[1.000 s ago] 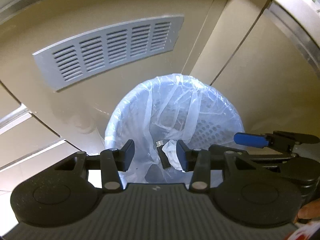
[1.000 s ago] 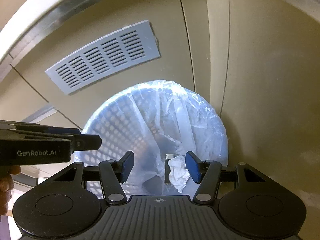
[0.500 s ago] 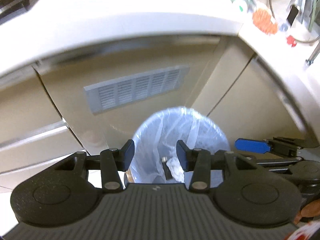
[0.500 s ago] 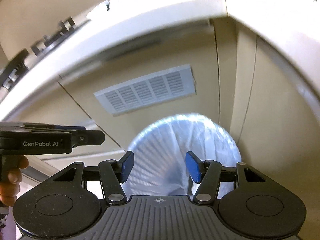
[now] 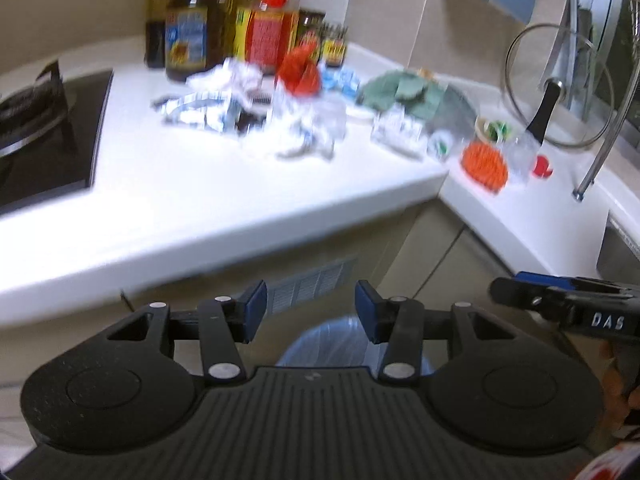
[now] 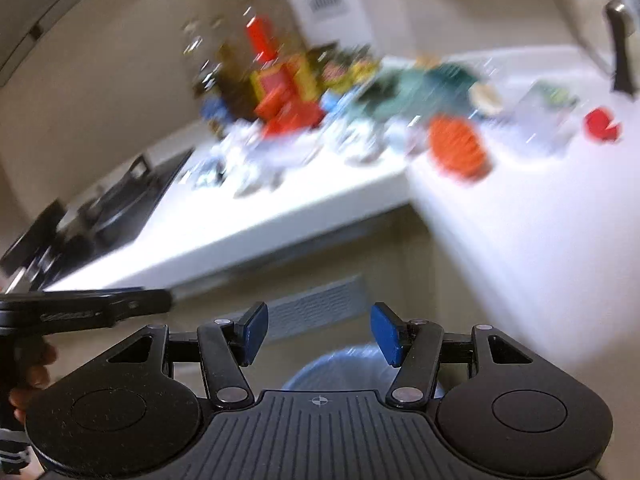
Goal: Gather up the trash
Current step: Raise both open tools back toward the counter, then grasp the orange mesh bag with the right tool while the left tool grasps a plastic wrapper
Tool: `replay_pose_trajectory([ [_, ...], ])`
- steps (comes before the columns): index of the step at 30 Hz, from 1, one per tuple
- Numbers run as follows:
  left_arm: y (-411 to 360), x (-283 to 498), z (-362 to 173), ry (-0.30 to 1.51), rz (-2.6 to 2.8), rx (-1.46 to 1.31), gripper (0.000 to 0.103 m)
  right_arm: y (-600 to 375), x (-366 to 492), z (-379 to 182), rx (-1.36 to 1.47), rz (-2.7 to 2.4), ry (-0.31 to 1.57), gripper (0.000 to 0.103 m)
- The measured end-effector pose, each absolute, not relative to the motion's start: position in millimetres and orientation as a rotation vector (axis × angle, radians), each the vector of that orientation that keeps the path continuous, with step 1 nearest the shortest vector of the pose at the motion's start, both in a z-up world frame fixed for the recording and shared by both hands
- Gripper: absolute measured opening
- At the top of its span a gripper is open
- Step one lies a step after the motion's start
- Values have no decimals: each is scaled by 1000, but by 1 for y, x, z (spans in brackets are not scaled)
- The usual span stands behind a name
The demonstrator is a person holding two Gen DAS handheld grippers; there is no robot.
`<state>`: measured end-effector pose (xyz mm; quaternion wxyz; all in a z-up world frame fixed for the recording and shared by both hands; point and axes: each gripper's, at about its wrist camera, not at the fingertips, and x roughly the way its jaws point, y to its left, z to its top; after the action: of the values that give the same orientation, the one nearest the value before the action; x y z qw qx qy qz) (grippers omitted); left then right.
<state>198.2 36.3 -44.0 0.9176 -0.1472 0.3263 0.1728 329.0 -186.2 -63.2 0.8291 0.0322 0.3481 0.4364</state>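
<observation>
Two hand-held grippers are in view, both empty. The left gripper [image 5: 310, 312] has its blue-padded jaws partly apart and opening, with nothing between them. The right gripper [image 6: 318, 334] holds its jaws apart at a moderate gap, likewise with nothing in them. Each gripper's side shows at the edge of the other's view, with part of a hand behind it.

Below and between the fingers of both grippers sits a round bin lined with a pale blue plastic bag [image 5: 340, 340], on the floor against beige cabinet fronts. A grey louvred vent panel [image 5: 312, 284] is set in the cabinet face just behind it.

Above the bin a white L-shaped countertop [image 5: 192, 200] overhangs the cabinets. The trash lies on it: crumpled white paper and foil wrappers [image 5: 224, 96] in a loose scatter near the middle, a crumpled red wrapper [image 5: 300, 70] behind them, a green cloth-like heap [image 5: 404, 92] to the right, and a round orange mesh item [image 5: 484, 162] near the inner corner. A small red piece [image 5: 542, 166] lies just beyond it. Motion blur prevents finer identification.

Several dark sauce bottles with coloured labels [image 5: 192, 28] stand upright at the back against the wall. A black stove top [image 5: 44, 132] occupies the counter's left end. A glass pot lid with a black handle [image 5: 556, 88] leans upright at the right, beside a curved metal tap spout [image 5: 600, 156].
</observation>
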Motion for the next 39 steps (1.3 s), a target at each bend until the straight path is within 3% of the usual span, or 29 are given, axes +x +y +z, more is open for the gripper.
replay_pose_trajectory([
  [14, 74, 241, -16, 608, 329, -232, 50, -198, 397, -34, 101, 707, 615, 57],
  [37, 112, 282, -7, 592, 316, -191, 55, -142, 461, -60, 49, 613, 653, 57],
  [39, 111, 285, -7, 590, 306, -185, 57, -141, 462, -61, 44, 608, 653, 52],
])
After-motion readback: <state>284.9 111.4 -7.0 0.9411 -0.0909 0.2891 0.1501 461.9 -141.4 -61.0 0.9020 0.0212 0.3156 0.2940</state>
